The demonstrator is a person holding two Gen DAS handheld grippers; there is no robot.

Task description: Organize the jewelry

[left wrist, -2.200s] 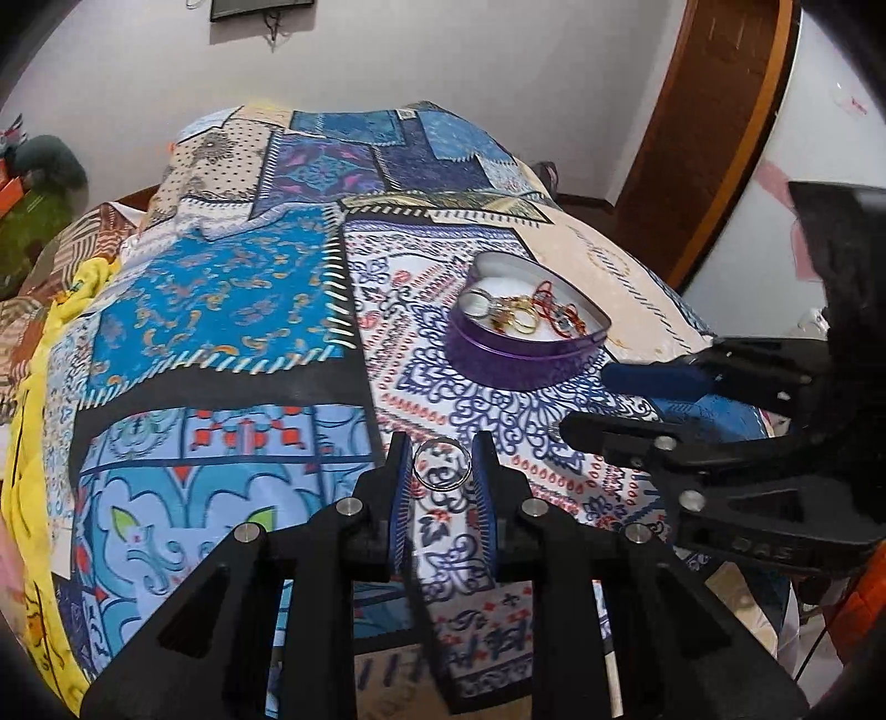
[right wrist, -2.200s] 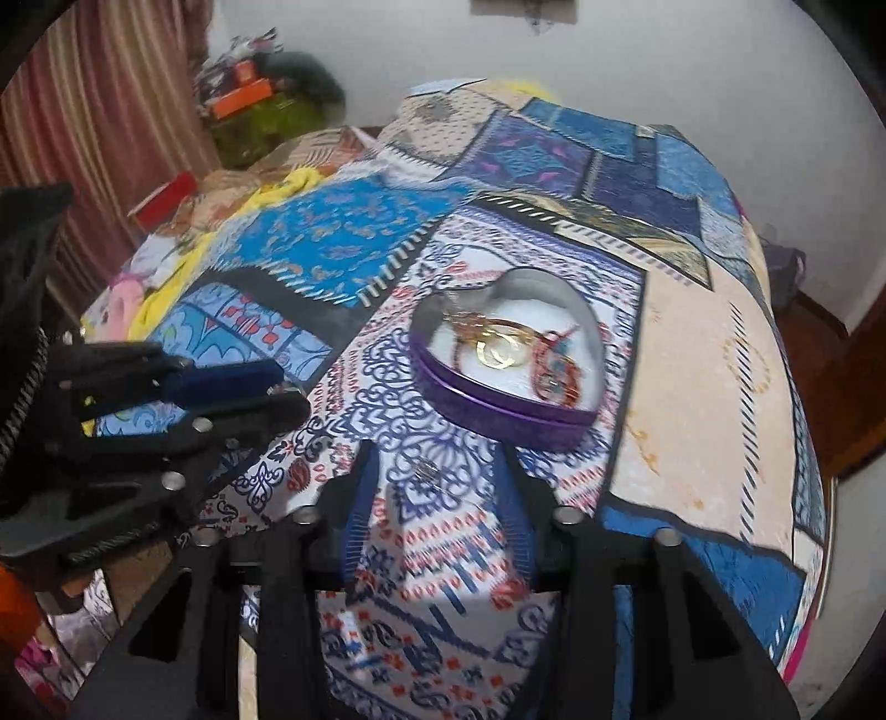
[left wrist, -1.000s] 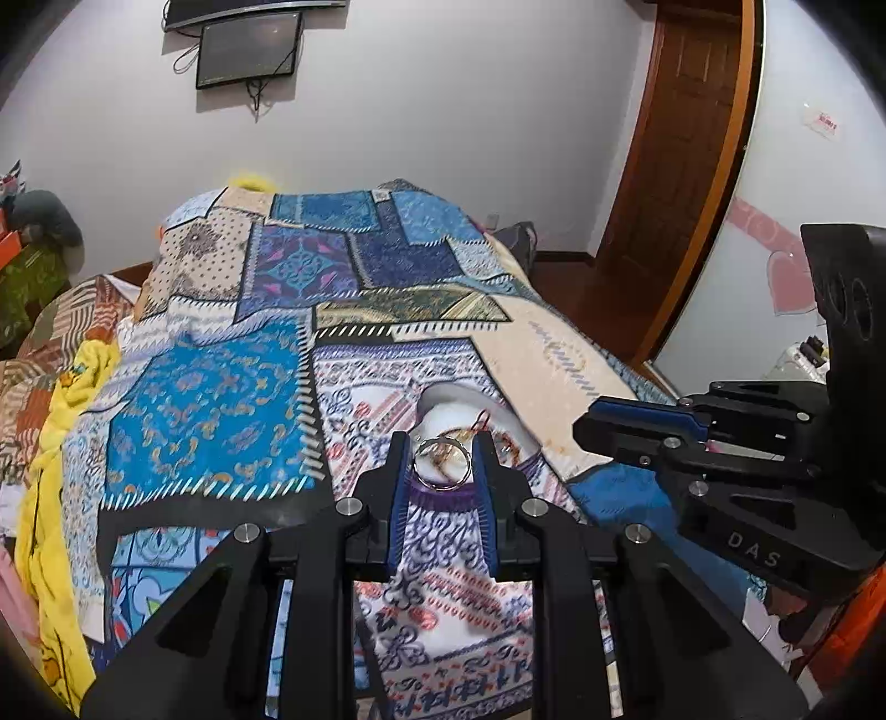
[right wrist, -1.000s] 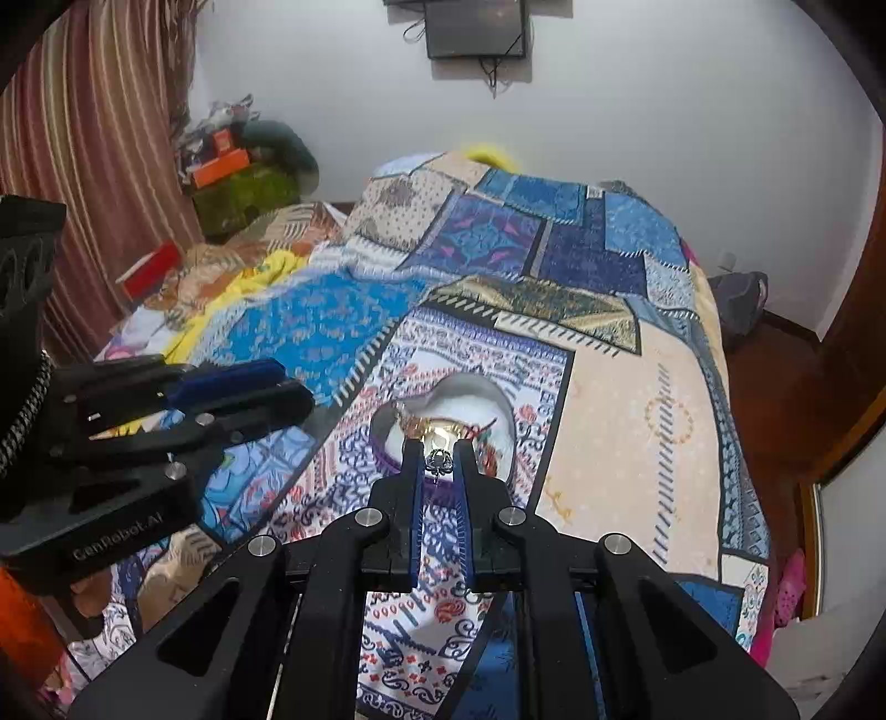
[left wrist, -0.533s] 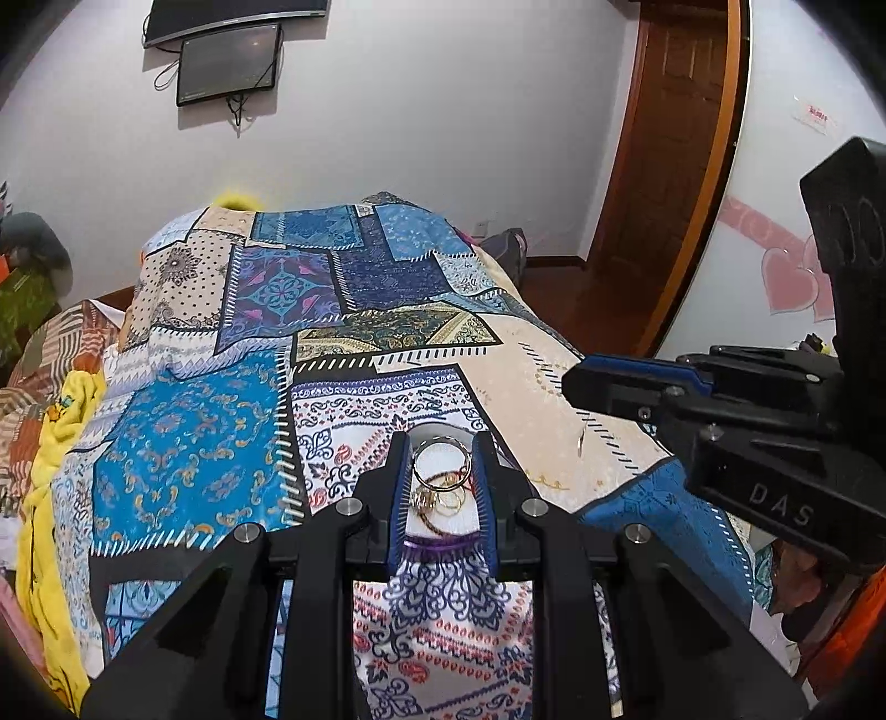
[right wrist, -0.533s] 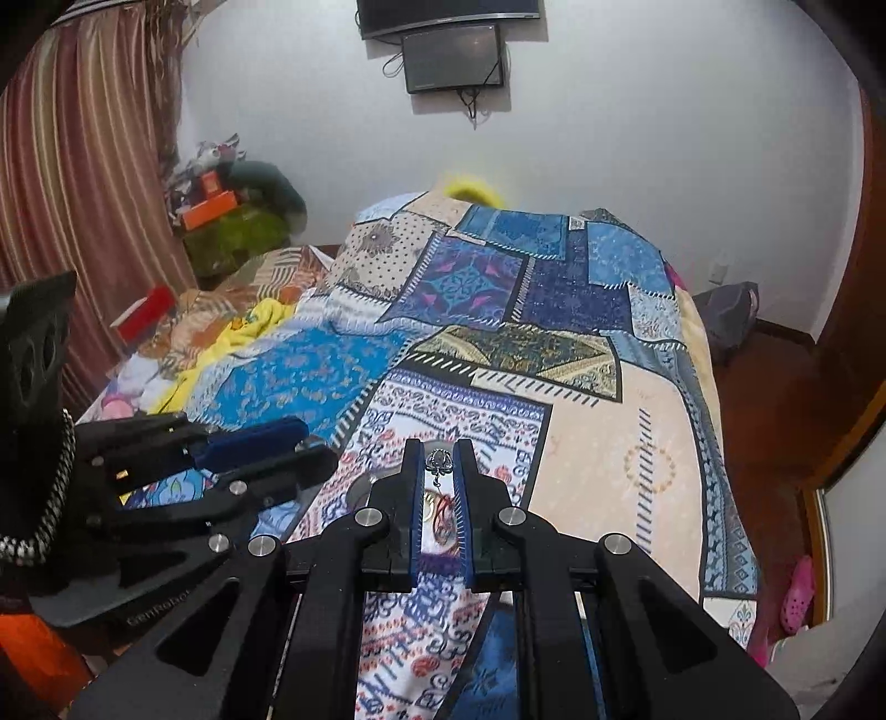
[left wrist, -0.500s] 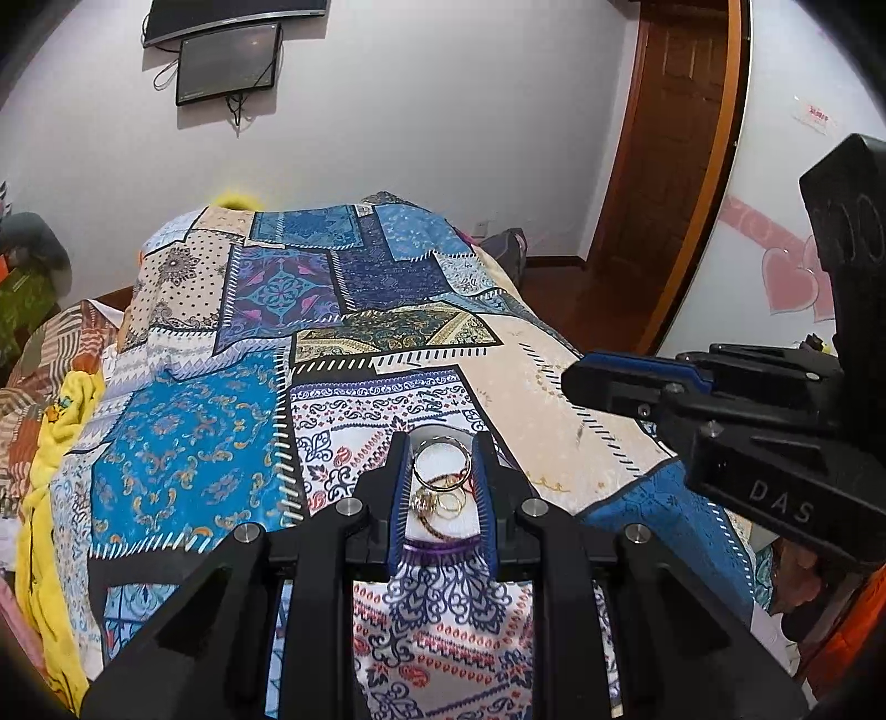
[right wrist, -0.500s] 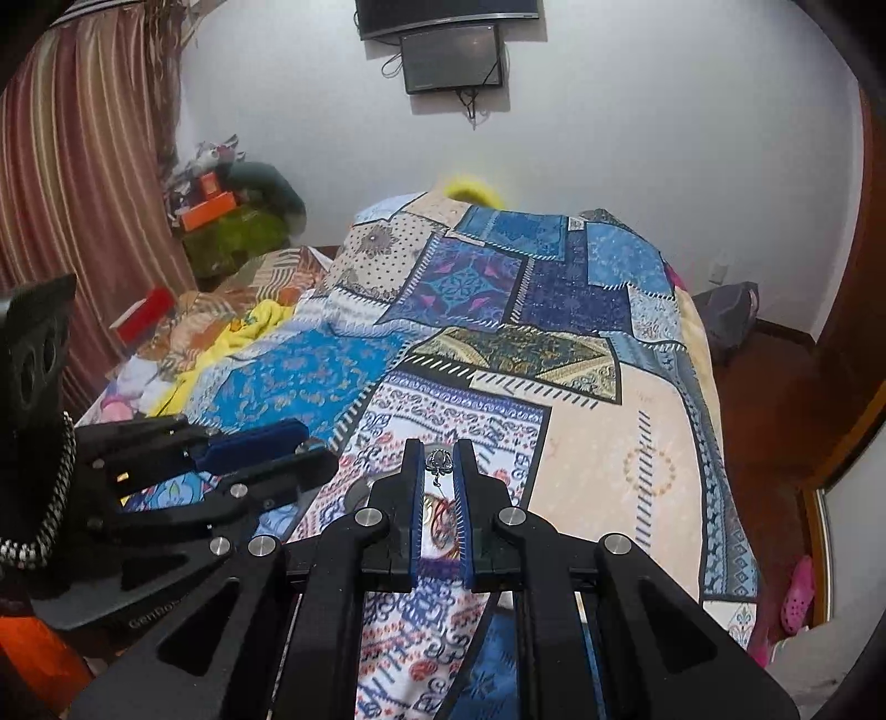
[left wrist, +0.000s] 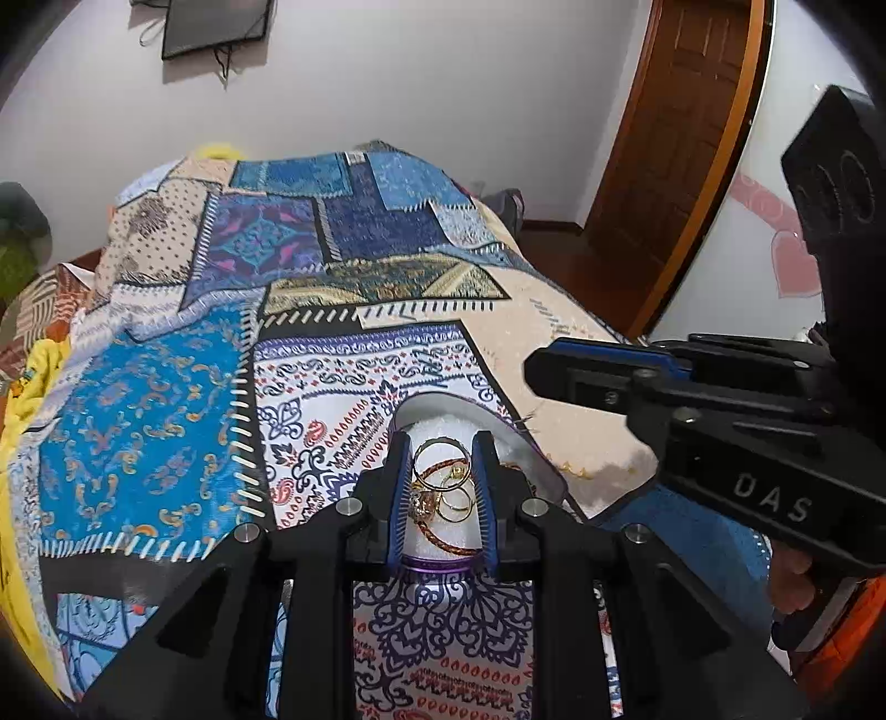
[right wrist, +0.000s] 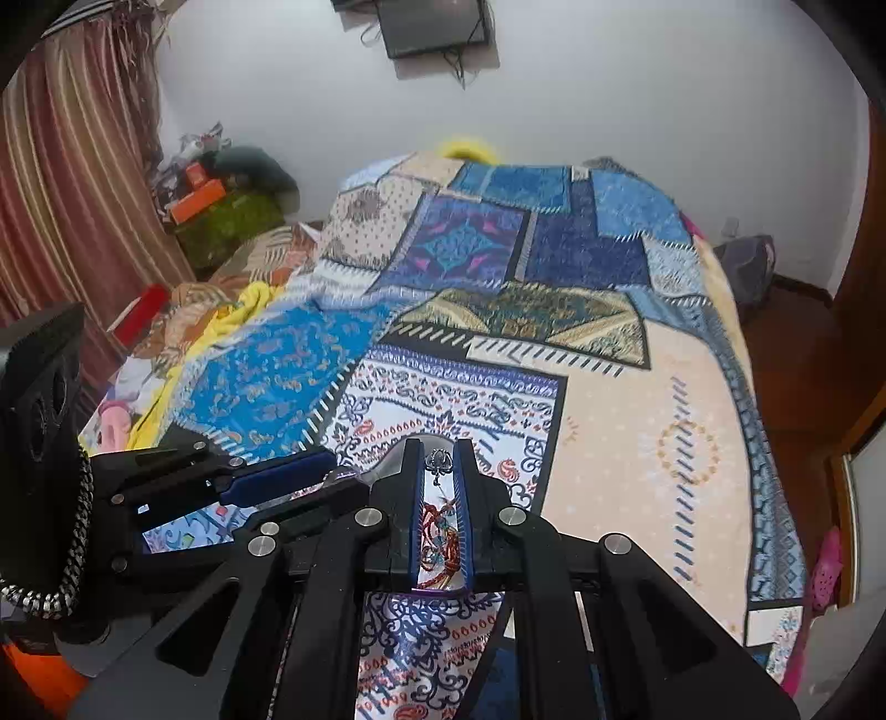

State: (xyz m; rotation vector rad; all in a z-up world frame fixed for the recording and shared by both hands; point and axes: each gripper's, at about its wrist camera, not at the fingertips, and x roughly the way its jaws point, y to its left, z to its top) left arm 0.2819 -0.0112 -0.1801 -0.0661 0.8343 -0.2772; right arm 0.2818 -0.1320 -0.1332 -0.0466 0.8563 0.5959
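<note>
A purple heart-shaped tin (left wrist: 443,412) with a white lining lies on the patchwork bedspread (left wrist: 166,399); it holds gold rings and a red cord bracelet (left wrist: 443,540). My left gripper (left wrist: 441,462) is shut on a thin metal ring (left wrist: 437,457) and holds it above the tin. My right gripper (right wrist: 439,462) is shut on a small silver earring (right wrist: 438,461), also above the tin (right wrist: 387,465), whose contents show between its fingers. The right gripper appears in the left wrist view (left wrist: 692,387) at right; the left gripper appears in the right wrist view (right wrist: 232,487) at left.
The bed fills both views. A wooden door (left wrist: 675,155) stands at right, a wall screen (right wrist: 432,27) at the head. Clutter and striped curtains (right wrist: 66,166) lie along the bed's left side.
Both grippers closed on their pieces on the bedspread and lifted them. Since half a second ago they have come nearer to the tin, which now sits right under the fingertips.
</note>
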